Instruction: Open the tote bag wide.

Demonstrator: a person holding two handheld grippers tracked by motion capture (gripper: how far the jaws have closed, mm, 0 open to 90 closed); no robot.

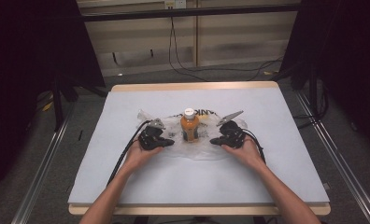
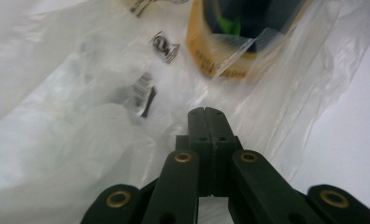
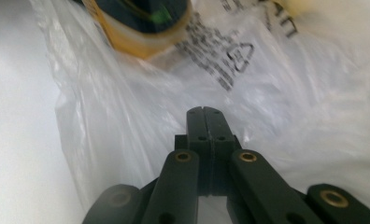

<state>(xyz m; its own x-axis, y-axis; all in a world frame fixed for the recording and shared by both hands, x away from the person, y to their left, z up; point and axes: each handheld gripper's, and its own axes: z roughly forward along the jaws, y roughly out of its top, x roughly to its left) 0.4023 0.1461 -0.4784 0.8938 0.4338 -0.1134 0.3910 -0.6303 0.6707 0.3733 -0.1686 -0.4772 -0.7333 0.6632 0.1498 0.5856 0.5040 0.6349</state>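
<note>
We find the left gripper (image 1: 160, 136) and the right gripper (image 1: 222, 135) both with jaws pressed fully together and nothing between them, each set down on the near part of the clear plastic bag (image 1: 206, 148). Between them and slightly farther stands the orange bottle (image 1: 189, 127), upright, white-capped, on the bag on the grey table (image 1: 276, 158).

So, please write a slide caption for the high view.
Both shut grippers, left and right, flank an orange bottle on a clear plastic bag.
</note>
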